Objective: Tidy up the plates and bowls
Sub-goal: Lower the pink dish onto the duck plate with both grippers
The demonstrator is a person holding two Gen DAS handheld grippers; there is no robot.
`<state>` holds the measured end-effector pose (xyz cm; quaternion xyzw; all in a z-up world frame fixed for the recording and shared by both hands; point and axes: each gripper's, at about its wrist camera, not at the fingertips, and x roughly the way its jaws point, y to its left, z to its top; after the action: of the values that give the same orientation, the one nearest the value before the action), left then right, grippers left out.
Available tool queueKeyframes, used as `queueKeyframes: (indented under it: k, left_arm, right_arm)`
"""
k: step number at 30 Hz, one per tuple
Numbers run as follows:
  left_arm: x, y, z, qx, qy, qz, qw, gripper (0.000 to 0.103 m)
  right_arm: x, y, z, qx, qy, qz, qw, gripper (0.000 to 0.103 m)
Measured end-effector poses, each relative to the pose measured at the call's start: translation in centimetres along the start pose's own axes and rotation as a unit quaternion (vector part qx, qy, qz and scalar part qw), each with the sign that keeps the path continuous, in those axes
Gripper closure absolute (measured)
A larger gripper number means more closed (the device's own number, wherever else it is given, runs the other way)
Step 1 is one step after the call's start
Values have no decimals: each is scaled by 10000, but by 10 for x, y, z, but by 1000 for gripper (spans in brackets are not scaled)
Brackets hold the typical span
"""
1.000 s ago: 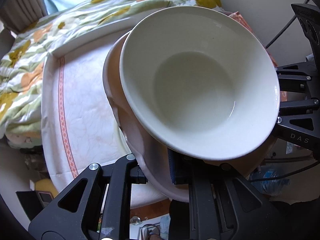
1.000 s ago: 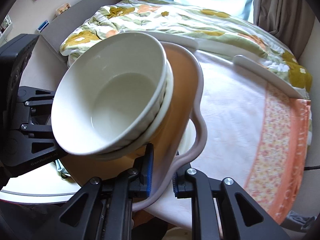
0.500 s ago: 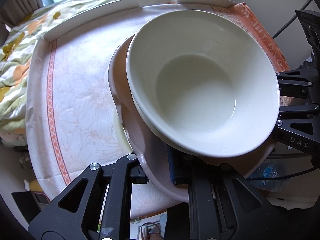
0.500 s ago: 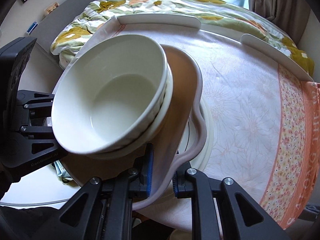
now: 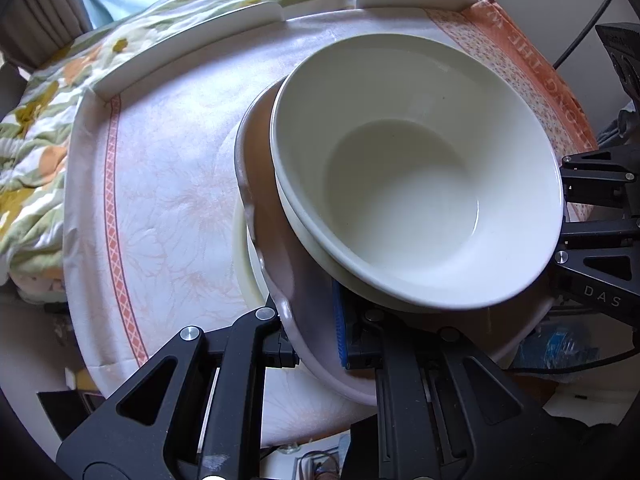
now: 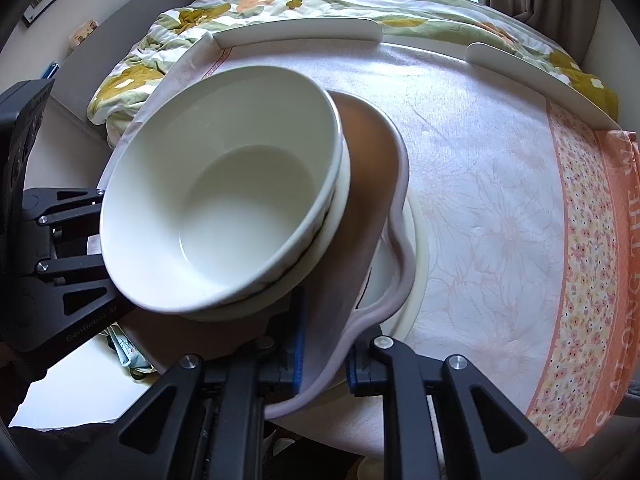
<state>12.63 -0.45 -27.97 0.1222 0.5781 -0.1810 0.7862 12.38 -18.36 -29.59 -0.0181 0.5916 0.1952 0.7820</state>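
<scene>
Wavy-rimmed plate, carrying two nested white bowls, is clamped at opposite edges by the left gripper and right gripper, jaws nearly closed on its rim; beyond them, a cream plate lies beneath on the floral tablecloth.

change: pink plate with stacked bowls lowered | now over cream plate on table

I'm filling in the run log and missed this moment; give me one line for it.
left gripper: shut on pink plate rim | right gripper: shut on opposite rim | load: two nested white bowls | below: cream plate on tablecloth
</scene>
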Motion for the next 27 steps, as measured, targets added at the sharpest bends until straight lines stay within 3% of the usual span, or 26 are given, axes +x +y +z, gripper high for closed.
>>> queueKeyframes:
  k: [8, 18, 27]
  left_arm:
    - [-3, -1, 1, -17, 55, 106, 9999, 92]
    - [-3, 1, 4, -203, 515, -61, 9984, 89]
    - [-11, 3, 5, -153, 614, -111, 9979, 89]
  right_arm:
    - [-1, 2, 0, 41, 17, -74, 10000, 88]
    - [-14, -1, 3, 397, 146, -218, 9989, 88]
    - [-13, -1, 2, 462, 184, -218, 9985, 88]
